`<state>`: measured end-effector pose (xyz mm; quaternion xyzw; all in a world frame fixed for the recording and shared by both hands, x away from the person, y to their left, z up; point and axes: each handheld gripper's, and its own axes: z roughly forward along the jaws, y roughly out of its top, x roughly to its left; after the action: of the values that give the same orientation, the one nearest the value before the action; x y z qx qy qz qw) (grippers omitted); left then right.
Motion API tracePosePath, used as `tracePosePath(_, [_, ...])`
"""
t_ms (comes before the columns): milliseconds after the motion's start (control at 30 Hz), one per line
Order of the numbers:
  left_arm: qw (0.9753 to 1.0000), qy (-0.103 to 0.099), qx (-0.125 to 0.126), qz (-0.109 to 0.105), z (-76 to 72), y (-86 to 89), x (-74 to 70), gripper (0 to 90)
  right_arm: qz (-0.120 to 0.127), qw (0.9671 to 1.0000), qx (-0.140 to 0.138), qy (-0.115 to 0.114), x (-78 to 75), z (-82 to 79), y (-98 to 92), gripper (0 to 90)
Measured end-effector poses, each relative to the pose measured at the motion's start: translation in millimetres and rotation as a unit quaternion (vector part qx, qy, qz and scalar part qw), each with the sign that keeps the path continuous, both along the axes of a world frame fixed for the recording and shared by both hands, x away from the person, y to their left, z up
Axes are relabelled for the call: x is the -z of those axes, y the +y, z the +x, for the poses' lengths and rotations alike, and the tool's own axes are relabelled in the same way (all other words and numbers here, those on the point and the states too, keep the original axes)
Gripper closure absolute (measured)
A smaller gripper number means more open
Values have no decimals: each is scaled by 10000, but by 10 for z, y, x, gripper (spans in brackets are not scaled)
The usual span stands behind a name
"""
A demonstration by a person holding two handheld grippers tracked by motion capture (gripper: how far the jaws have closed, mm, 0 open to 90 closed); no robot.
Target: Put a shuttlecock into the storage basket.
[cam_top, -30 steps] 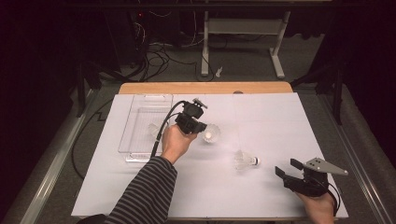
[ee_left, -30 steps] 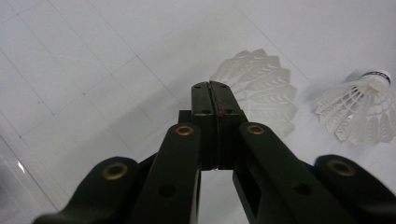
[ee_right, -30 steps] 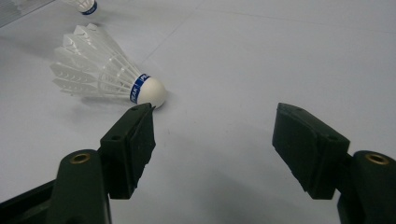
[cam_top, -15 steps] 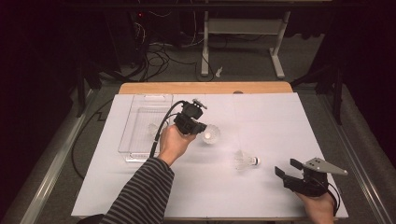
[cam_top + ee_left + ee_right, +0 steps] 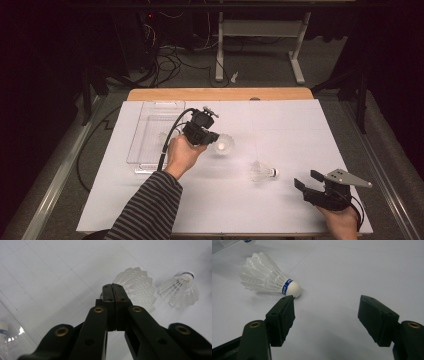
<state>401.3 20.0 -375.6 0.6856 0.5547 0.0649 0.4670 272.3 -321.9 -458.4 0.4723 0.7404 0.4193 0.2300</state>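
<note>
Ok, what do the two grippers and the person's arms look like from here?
Both are black two-jaw tools with brass-coloured rivets. The left gripper trails a black cable past a black-and-grey striped sleeve. The right gripper carries a grey three-cornered plate on top, its cable looping by the hand.

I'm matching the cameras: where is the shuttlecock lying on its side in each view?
High view: shuttlecock right of centre, cork toward the right claw.
Left gripper view: shuttlecock upper right, beyond the left claw.
Right gripper view: shuttlecock upper left, cork by one jaw.
Shared landmark: the white sheet beneath it.
</note>
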Motion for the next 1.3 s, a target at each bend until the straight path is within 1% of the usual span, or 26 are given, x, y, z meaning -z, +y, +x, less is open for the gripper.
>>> tracePosePath(367, [10000,-40,9,-60,-52,74,-46,897,0,10000,-4,-4,0,-1,2,305])
tracePosePath(867, [9997,-125,-91,-192,-105,221,-134,897,-1,10000,-3,-7,-1,-2,3,305])
tracePosePath(1300, [9995,-177,-125,-223,-132,303,-190,897,5,10000,-9,-7,-1,-3,3,305])
